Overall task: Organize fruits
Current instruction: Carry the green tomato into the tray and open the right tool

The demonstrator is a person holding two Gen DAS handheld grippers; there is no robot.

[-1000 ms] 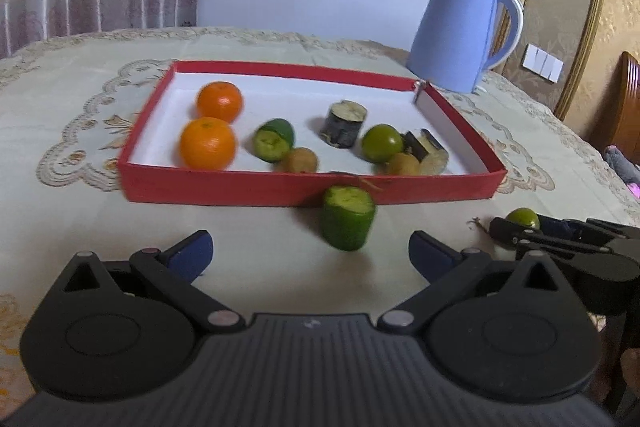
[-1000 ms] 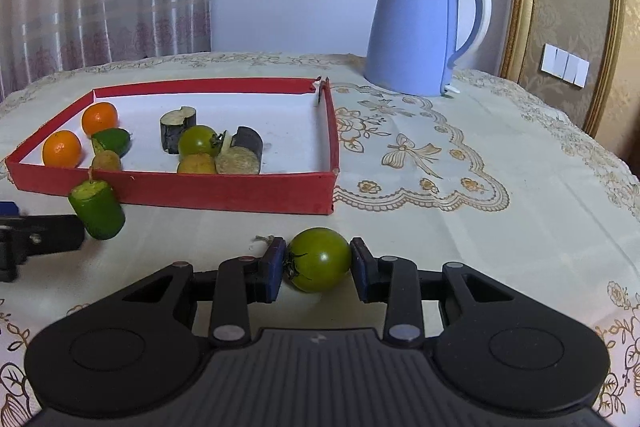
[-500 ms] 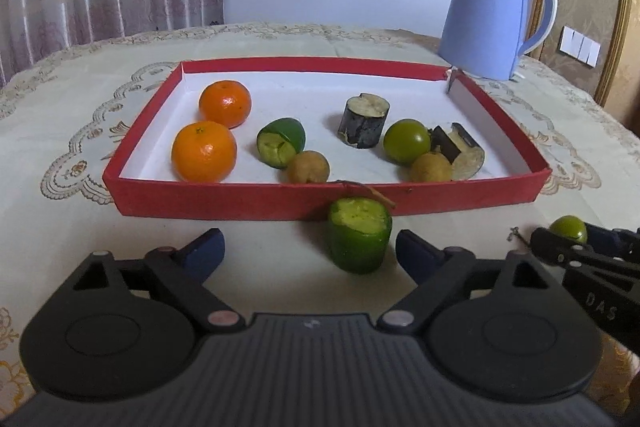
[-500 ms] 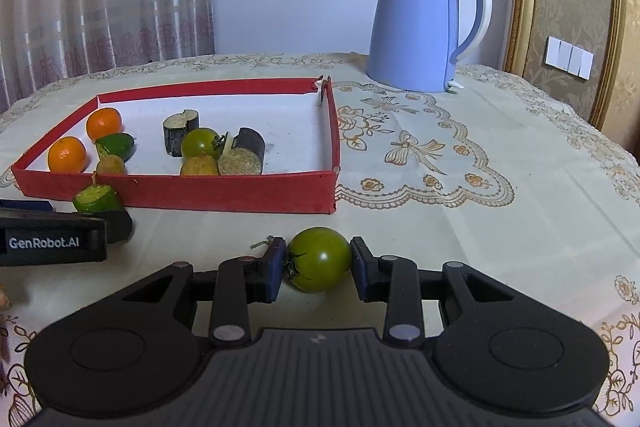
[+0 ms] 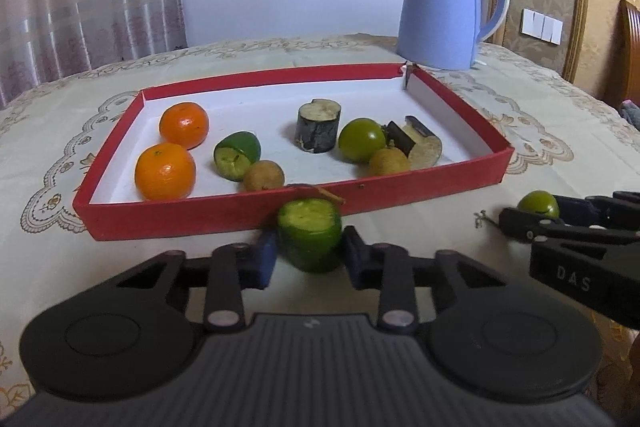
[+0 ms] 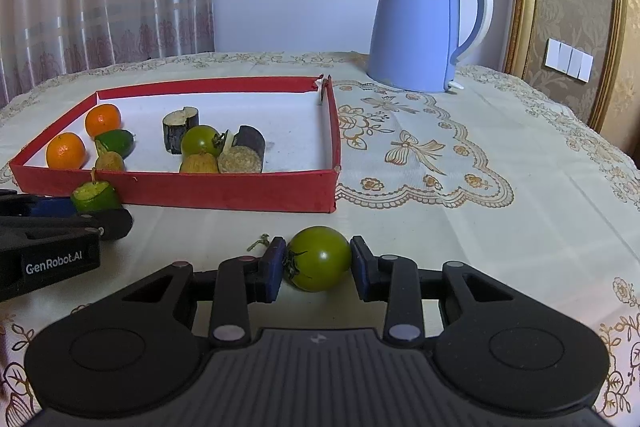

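My left gripper [image 5: 309,255] is shut on a cut green cucumber piece [image 5: 310,238] just in front of the red tray's [image 5: 224,217] near wall. My right gripper [image 6: 318,263] is shut on a green tomato [image 6: 318,258] on the tablecloth, in front of the red tray's [image 6: 224,193] near right corner. The tray holds two oranges [image 5: 166,171], another cucumber piece [image 5: 236,155], eggplant chunks [image 5: 318,125], a green tomato [image 5: 362,140] and small brown fruits [image 5: 264,175]. In the right wrist view the cucumber piece [image 6: 95,195] and the left gripper's fingers [image 6: 108,223] show at the left.
A blue electric kettle [image 6: 424,23] stands behind the tray's far right corner. A lace-patterned tablecloth [image 6: 460,195] covers the table. Curtains hang at the back left. The right gripper's fingers [image 5: 560,223] show at the right of the left wrist view.
My left gripper moved forward and closed its jaws on the cucumber piece, from wide open. My right gripper stayed shut on the green tomato.
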